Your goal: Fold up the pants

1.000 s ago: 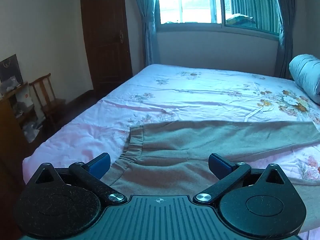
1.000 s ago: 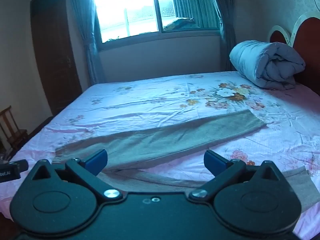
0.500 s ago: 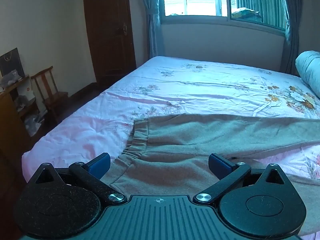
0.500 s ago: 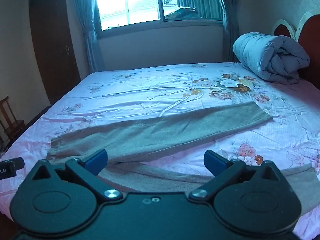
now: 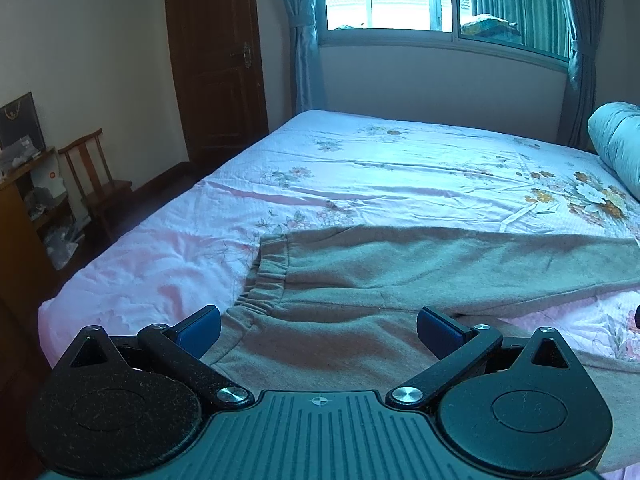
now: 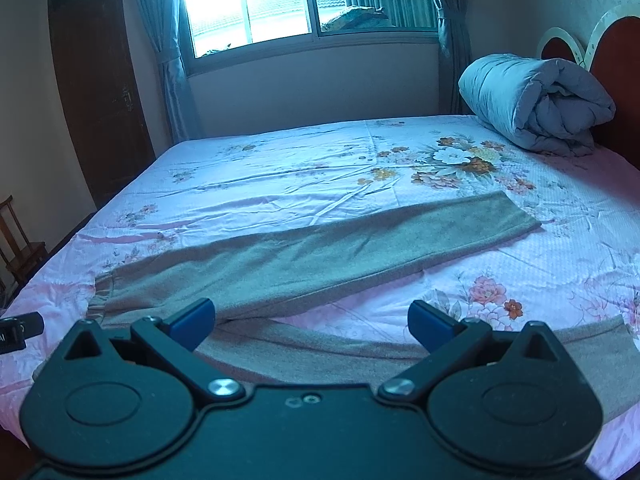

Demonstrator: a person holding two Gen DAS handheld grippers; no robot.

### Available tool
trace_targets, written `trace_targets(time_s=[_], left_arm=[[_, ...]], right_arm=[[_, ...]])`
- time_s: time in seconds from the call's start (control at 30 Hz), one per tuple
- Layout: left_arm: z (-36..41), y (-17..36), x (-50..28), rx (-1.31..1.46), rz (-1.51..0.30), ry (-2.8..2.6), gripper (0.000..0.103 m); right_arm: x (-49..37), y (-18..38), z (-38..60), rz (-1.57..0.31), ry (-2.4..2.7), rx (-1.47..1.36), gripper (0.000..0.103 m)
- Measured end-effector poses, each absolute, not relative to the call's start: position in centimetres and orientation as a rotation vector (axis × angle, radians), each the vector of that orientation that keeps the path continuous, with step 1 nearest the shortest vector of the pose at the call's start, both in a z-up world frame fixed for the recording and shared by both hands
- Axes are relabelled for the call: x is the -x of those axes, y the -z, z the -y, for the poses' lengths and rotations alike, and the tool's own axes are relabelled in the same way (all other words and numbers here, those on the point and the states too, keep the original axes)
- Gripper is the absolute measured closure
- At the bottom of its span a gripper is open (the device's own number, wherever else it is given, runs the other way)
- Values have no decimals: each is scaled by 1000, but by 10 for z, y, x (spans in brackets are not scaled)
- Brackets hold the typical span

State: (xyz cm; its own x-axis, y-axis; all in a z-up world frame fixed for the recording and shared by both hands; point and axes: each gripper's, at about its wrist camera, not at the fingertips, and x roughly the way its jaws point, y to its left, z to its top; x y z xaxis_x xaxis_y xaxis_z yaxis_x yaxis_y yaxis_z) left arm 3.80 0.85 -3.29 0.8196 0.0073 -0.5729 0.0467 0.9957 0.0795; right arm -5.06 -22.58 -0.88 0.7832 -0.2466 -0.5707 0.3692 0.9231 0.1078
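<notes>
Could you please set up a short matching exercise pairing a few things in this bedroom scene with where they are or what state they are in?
Things:
1. pants
2. rolled quilt
3. wooden chair
4. left gripper

Places or states:
A. by the headboard
B. open, above the waistband
C. spread flat, legs apart
D. on the floor beside the bed

Pairs: 1-C, 2-A, 3-D, 4-B

Daylight enters through window (image 6: 256, 4), blown out to white glare in both views. Room otherwise dim, with bluish cast. Door (image 5: 216, 60) and corners in deep shadow. Strong fisheye bending at edges; black vignette in top corners. Focus sharp throughout.
</notes>
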Motion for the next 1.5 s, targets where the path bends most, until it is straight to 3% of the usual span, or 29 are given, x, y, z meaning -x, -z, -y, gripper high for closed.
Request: trace_targets(time_s=[1.5], left_arm=[[-11,30,-38,-88,-608,21,0]], right_arm=[[51,9,222,-585,329,-212,6]])
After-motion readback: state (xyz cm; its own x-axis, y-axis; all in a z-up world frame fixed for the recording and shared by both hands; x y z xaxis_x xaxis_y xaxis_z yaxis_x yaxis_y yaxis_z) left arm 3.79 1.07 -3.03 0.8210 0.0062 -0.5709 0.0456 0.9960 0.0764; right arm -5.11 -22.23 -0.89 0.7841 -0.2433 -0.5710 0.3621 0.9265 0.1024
